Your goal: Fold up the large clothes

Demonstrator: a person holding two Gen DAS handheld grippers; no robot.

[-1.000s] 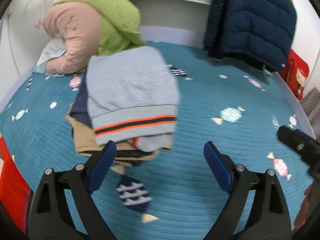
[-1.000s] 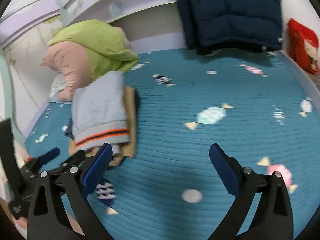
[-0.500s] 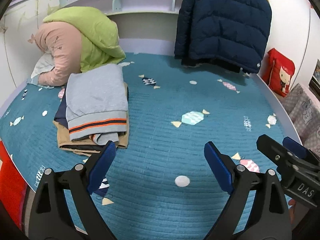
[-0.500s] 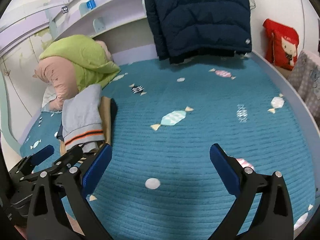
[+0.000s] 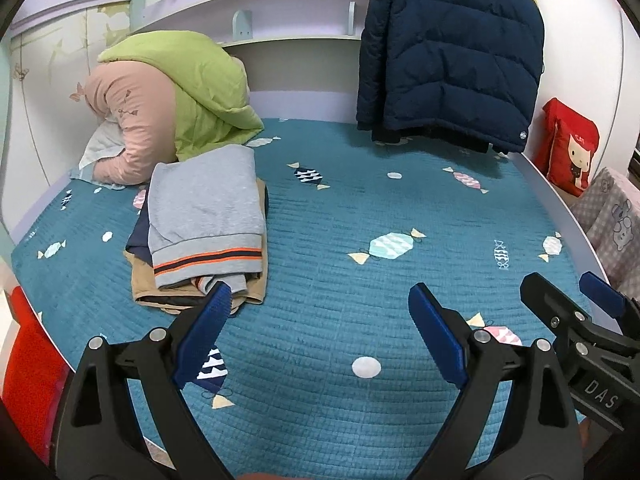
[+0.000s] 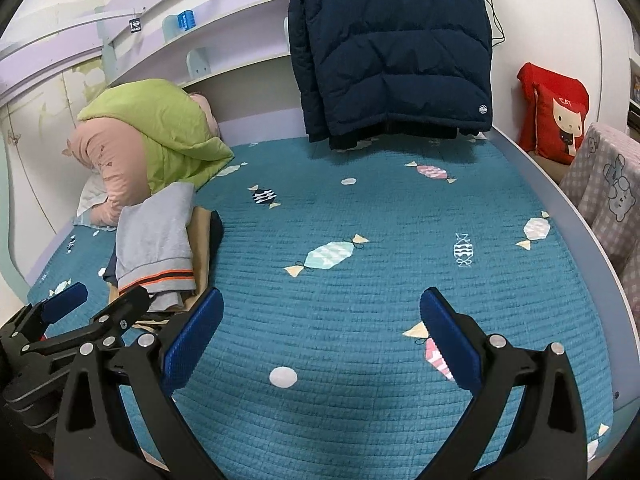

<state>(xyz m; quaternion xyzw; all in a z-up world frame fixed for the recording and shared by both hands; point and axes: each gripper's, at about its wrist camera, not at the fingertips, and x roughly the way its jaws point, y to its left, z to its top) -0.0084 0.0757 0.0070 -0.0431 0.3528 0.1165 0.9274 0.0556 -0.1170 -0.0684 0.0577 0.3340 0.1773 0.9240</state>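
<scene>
Left tool (image 5: 320, 300) spread wide and empty over the teal bed (image 5: 340, 280), folded clothes stack (image 5: 204, 232) with grey sweater (image 5: 206, 204) on top just beyond its left finger, right tool (image 6: 320, 304) likewise spread, holding nothing, navy jacket (image 6: 392, 48) hanging behind.

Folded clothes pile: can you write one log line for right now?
left hand-held gripper open | right hand-held gripper open | grey sweater folded atop pile | navy jacket hanging
</scene>
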